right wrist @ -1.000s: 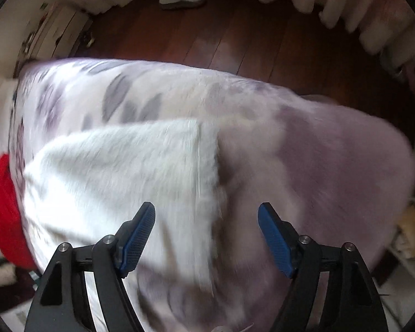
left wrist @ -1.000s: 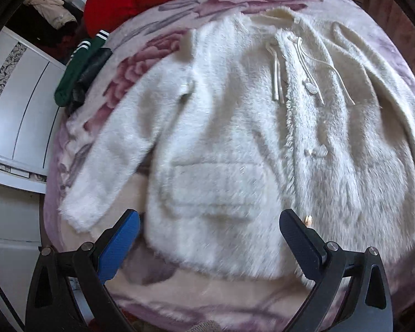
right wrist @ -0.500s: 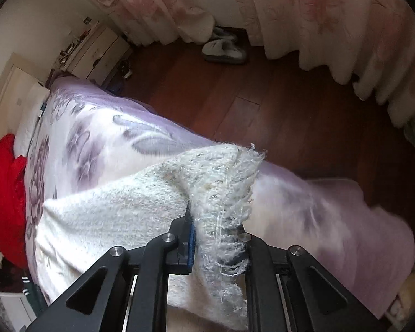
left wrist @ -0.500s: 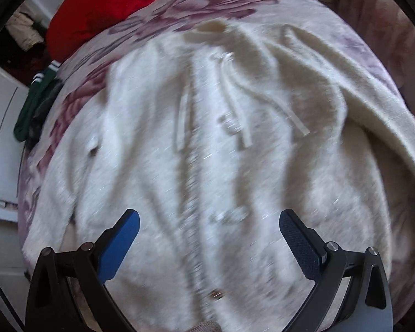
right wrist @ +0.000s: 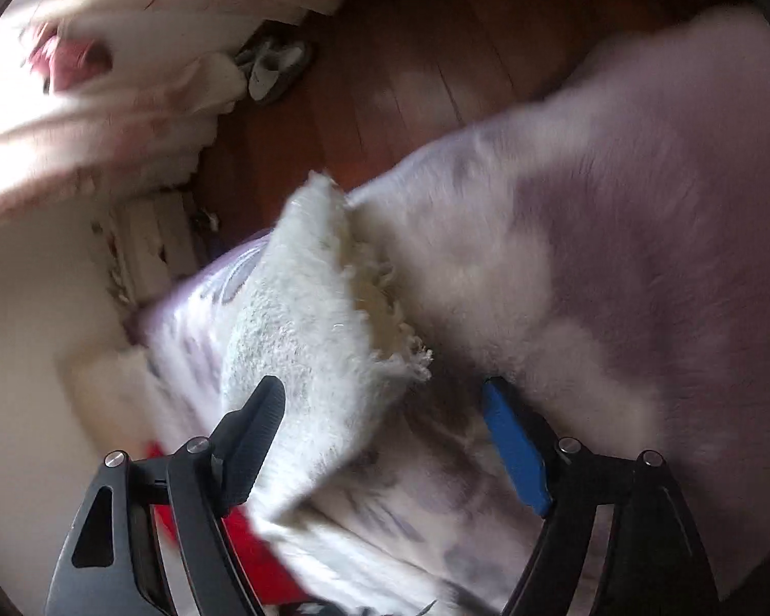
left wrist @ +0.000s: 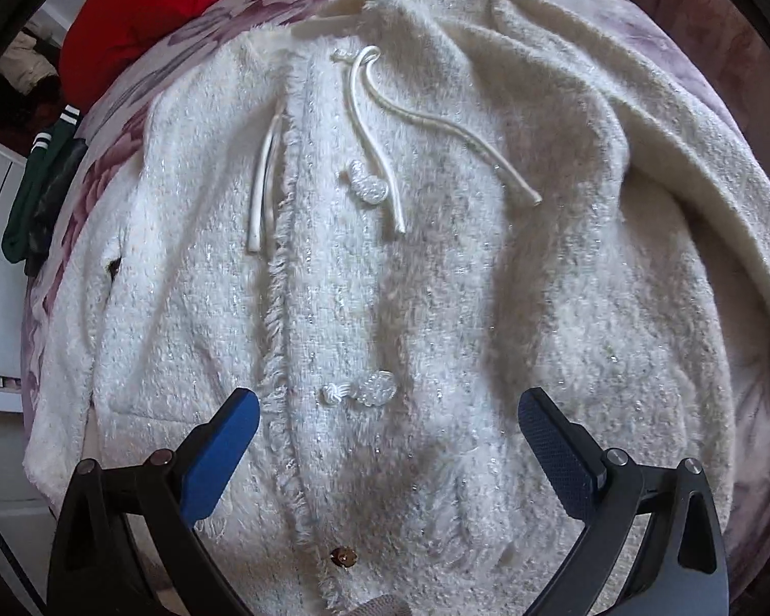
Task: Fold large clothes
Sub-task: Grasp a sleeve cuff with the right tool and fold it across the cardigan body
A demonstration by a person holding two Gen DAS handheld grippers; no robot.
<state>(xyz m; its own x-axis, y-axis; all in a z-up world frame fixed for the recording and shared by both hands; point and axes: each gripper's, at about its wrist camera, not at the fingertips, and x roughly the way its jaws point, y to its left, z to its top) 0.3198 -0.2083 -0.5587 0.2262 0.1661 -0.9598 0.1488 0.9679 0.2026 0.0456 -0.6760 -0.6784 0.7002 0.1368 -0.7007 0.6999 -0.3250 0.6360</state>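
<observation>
Each gripper (left wrist: 387, 426) (right wrist: 385, 421) has black triangular arms, silver screws and blue textured pads.

One white jacket (left wrist: 385, 282), two knot buttons (left wrist: 367, 187), one red garment (left wrist: 143, 15), one floral blanket (right wrist: 641, 231), two slippers (right wrist: 274, 66).

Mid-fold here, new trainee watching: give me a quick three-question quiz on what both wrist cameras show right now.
1. True or false: the left gripper is clamped on the white fuzzy jacket.
2. What lies between the right gripper jaws: A) jacket sleeve end, B) slipper, C) red garment?
3. Fill in: the jacket lies on a floral ____.

Key: 1 false, its jaws stand open above it. 2 A, unpinched, jaws just opened. 3 blanket.
</observation>
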